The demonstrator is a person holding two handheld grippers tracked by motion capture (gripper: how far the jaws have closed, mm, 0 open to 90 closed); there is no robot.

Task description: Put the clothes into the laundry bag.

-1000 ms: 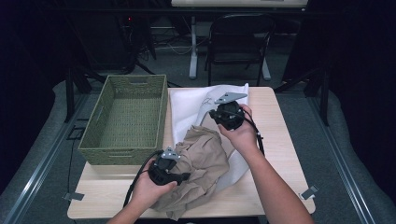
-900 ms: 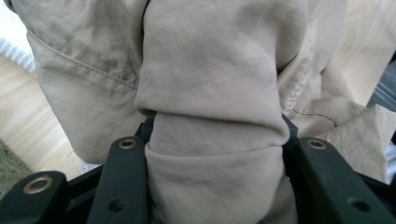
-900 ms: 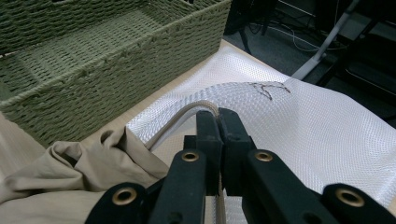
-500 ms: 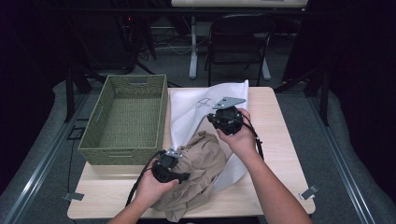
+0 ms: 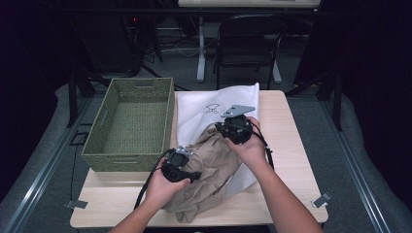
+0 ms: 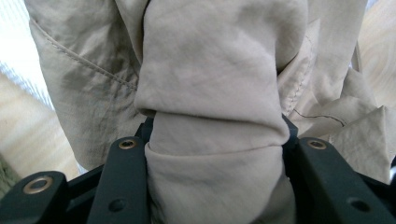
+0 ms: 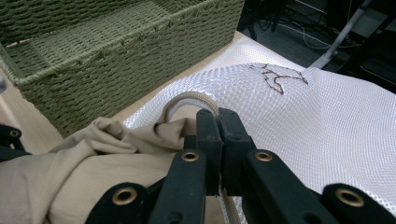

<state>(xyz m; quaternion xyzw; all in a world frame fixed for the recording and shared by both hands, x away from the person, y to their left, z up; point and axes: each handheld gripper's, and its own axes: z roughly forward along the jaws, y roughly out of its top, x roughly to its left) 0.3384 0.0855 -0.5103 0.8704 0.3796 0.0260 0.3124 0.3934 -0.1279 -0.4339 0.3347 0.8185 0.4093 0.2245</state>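
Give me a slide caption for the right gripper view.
Right claw shut on the beige garment's loop, over white mesh fabric beside a green wicker basket.

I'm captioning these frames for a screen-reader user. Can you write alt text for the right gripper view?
The right gripper has its black jaws shut on a looped edge of a tan garment, over a white mesh bag on the table. A green woven basket stands behind.
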